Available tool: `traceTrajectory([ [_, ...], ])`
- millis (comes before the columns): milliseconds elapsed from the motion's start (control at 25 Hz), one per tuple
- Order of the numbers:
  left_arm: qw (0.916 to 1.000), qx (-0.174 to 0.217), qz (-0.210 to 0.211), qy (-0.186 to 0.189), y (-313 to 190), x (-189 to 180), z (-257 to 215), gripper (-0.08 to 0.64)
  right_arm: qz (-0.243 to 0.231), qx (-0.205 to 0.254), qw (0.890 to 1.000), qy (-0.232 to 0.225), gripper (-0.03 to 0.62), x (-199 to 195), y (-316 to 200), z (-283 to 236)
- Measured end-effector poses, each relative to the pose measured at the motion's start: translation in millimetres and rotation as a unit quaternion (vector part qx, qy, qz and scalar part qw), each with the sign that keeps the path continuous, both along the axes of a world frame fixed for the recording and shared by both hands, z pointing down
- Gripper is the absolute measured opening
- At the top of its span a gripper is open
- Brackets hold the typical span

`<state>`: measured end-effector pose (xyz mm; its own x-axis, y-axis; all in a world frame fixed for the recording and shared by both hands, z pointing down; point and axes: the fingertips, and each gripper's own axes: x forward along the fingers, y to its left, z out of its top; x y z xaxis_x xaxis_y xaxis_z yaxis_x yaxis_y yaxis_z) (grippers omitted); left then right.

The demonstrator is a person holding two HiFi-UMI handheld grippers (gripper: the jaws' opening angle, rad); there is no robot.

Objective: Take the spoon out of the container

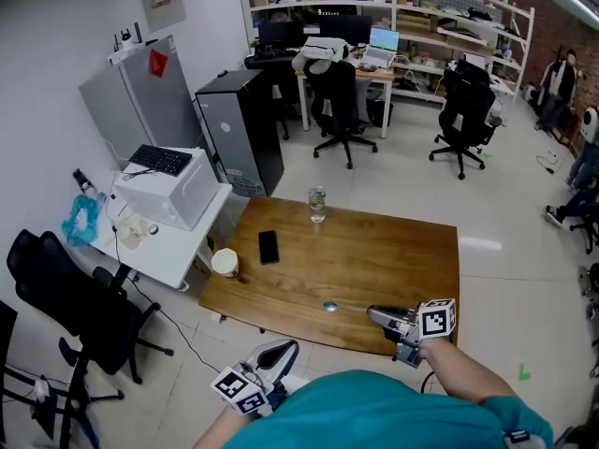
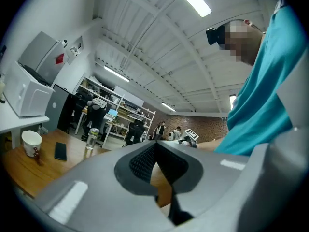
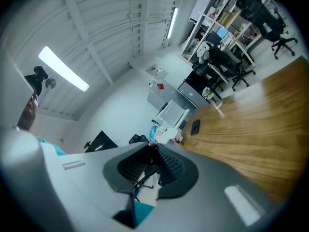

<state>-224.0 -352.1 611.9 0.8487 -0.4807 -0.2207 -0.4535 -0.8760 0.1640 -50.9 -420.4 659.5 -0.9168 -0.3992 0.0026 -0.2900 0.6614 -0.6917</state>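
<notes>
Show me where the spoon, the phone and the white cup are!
spoon (image 1: pixel 329 307), head view, on its round bowl end.
phone (image 1: pixel 269 246), head view, on the middle of its dark face.
white cup (image 1: pixel 225 271), head view, on its near wall.

R gripper (image 3: pixel 151 148): jaws nearly together, tips pinching the thin dark handle of a spoon (image 3: pixel 151 154). Beyond, to the right, a wooden table (image 3: pixel 251 124) w/ a black phone (image 3: pixel 195 126) & a clear bottle (image 3: pixel 211 94) on it. White box-like appliance (image 3: pixel 172 114) past the table's far end; ceiling strip light (image 3: pixel 63 69) upper left.
</notes>
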Motion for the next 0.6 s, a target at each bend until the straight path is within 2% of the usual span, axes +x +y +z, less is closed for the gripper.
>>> traceTrajectory([
  [120,0.9999,0.009,0.007,-0.003,44,70,-8,0.0,0.001,0.001,1.0,0.013,0.049,68,49,1],
  [240,0.9994,0.025,0.017,-0.014,86,115,-20,0.0,-0.009,0.038,0.999,0.021,0.049,111,99,-12],
  [280,0.9993,0.027,0.02,-0.014,96,125,-22,0.0,-0.006,0.034,0.999,0.017,0.049,123,113,-11],
  [360,0.9992,0.027,0.029,-0.011,111,136,-25,0.0,0.011,0.015,1.0,0.005,0.049,139,133,-7],
  [480,0.9983,0.023,0.053,-0.009,125,132,-23,0.0,0.031,0.01,0.999,0.002,0.049,135,158,-11],
  [600,0.9967,0.011,0.08,0.003,137,146,7,0.0,0.048,0.004,0.999,-0.01,0.049,148,186,5],
])
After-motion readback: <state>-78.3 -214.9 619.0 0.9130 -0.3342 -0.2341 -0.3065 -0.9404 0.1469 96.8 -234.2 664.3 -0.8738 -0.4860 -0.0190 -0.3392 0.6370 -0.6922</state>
